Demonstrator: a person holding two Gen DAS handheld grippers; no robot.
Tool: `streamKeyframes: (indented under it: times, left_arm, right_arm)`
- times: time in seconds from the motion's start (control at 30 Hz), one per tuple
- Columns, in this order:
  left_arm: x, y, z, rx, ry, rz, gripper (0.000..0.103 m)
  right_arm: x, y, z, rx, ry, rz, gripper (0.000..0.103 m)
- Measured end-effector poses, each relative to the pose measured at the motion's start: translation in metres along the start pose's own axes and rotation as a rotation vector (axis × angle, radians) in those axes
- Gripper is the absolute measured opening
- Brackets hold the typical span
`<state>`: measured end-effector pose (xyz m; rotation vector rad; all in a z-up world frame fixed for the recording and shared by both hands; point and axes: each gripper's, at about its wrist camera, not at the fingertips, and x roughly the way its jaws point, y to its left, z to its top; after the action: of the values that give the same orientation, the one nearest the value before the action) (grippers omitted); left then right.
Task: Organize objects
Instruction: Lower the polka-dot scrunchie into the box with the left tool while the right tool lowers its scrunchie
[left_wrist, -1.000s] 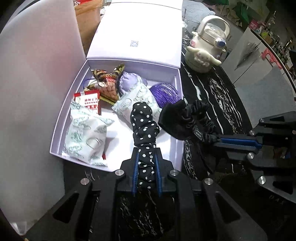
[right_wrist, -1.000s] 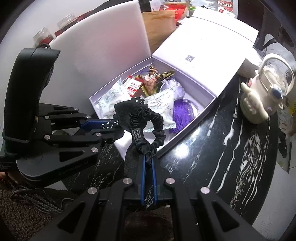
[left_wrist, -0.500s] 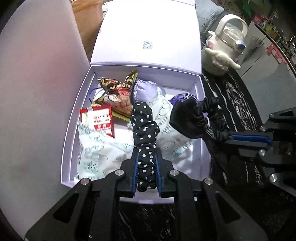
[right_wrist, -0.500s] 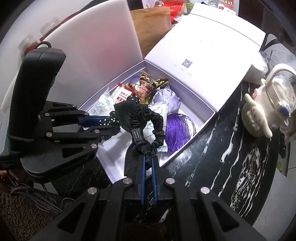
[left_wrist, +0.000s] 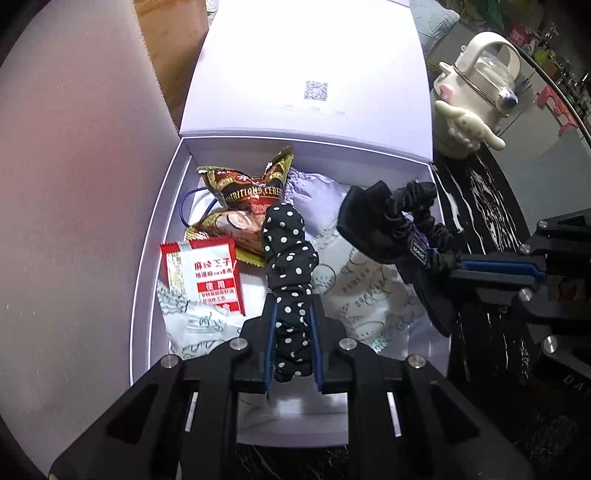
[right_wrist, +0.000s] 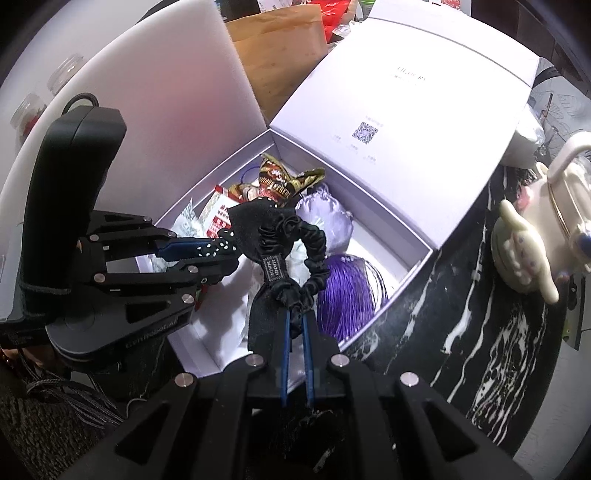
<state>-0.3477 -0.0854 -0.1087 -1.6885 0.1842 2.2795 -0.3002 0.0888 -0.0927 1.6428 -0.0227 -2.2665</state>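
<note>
While hovering over an open white box at frame centre: left gripper clamped on a black polka-dot scrunchie, right gripper clamped on a plain black scrunchie. Inside the box, snack packets and a purple tassel. At upper right, a cream kettle on the black marble table.

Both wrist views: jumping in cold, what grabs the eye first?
Two hair scrunchies held over the open white box: the left gripper clamps a polka-dot scrunchie, the right gripper a black scrunchie. Snack packets fill the box; a cartoon-dog kettle stands beyond on the marble table.
</note>
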Motion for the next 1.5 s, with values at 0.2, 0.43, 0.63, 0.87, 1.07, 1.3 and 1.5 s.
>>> streamKeyframes:
  times: [0.2, 0.43, 0.63, 0.87, 1.07, 1.3, 1.5]
  left_arm:
    - [0.006, -0.001, 0.009, 0.020, -0.002, 0.014, 0.015]
    - [0.022, -0.003, 0.017, 0.025, 0.018, -0.012, 0.015]
    - [0.028, 0.000, 0.015, 0.017, 0.025, -0.035, 0.015]
    - [0.025, 0.000, 0.011, 0.006, 0.006, -0.048, 0.015]
    - [0.022, 0.006, 0.009, -0.045, 0.003, -0.100, 0.018]
    - [0.013, 0.007, 0.005, -0.053, -0.029, -0.072, 0.019]
    - [0.006, 0.007, 0.003, -0.067, -0.044, -0.076, 0.019]
  right_arm:
    - [0.008, -0.003, 0.010, 0.004, -0.002, 0.008, 0.006]
    - [0.020, -0.008, 0.011, 0.030, 0.017, 0.024, 0.006]
    - [0.027, -0.007, 0.010, 0.031, 0.027, 0.050, 0.006]
    - [0.027, -0.005, 0.009, 0.031, 0.030, 0.066, 0.009]
    - [0.028, -0.006, 0.010, 0.049, 0.036, 0.068, 0.009]
    - [0.027, -0.005, 0.010, 0.050, 0.038, 0.054, 0.010]
    - [0.025, -0.004, 0.010, 0.057, 0.027, 0.054, 0.010]
